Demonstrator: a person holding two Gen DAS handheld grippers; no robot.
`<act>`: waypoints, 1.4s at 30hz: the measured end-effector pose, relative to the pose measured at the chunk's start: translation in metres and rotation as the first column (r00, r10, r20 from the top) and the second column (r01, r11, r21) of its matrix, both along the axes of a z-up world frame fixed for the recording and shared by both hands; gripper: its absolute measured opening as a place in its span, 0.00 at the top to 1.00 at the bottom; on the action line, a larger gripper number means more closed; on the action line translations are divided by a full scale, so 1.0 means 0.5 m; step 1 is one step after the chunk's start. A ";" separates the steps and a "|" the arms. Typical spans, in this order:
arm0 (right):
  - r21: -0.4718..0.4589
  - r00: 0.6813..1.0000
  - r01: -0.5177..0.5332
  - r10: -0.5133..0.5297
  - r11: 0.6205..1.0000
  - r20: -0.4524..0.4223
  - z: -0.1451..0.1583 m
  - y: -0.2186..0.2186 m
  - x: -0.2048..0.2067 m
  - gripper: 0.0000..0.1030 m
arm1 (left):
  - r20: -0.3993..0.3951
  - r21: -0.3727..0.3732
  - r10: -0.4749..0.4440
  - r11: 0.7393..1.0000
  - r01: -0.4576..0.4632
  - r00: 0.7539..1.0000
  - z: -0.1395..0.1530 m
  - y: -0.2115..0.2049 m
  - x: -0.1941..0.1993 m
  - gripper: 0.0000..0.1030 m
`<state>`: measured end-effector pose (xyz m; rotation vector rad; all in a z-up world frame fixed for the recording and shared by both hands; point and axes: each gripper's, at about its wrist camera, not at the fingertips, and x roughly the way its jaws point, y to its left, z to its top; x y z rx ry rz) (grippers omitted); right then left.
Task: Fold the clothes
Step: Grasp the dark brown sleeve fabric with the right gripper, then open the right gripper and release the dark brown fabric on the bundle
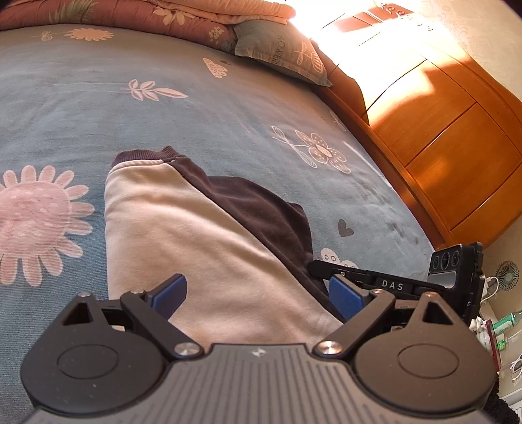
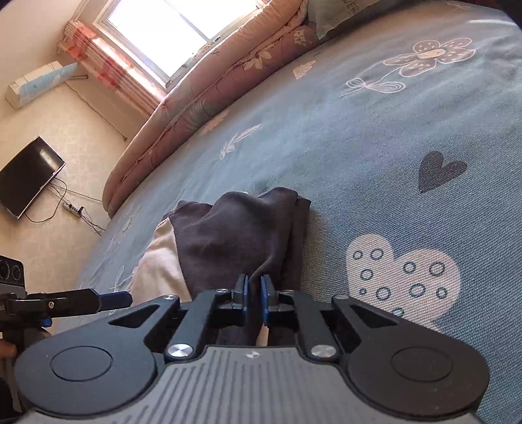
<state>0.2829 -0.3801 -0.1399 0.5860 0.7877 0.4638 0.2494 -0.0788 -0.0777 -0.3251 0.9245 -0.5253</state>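
Our right gripper (image 2: 253, 287) is pinched on the dark sleeve (image 2: 241, 234) of the sweatshirt (image 1: 202, 234), which lies on the bed (image 1: 163, 107) running lengthwise away from us. Our left gripper (image 1: 257, 290) hangs wide over the cream body — touching it, we think. Only the left view shows the ribbed cuff (image 1: 143, 156).

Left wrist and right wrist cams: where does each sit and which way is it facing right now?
Left wrist: on the open left gripper, looking across the cream-and-brown garment toward the wooden headboard; right gripper at its right edge.
Right wrist: on the right gripper, shut on the brown sleeve, facing the window; left gripper at far left.
Shared: garment, blue bedsheet.
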 end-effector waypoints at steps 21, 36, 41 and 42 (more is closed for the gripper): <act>-0.077 0.996 0.089 -0.091 0.993 -0.023 0.027 -0.016 0.057 0.96 | 0.015 0.041 -0.023 0.999 0.022 1.000 -0.001 -0.002 -0.014 0.09; -0.030 0.998 -0.069 0.069 0.997 0.009 0.057 0.071 -0.009 0.79 | 0.046 0.117 -0.004 0.993 -0.002 0.999 0.019 0.011 -0.036 0.09; -0.032 0.999 -0.051 0.051 0.998 0.013 0.063 0.074 -0.035 0.76 | 0.037 0.107 0.019 0.994 -0.023 0.999 0.015 0.024 -0.035 0.09; -0.032 0.999 -0.047 0.048 0.998 0.014 0.064 0.075 -0.040 0.71 | 0.030 0.103 0.026 0.994 -0.029 0.999 0.012 0.023 -0.034 0.09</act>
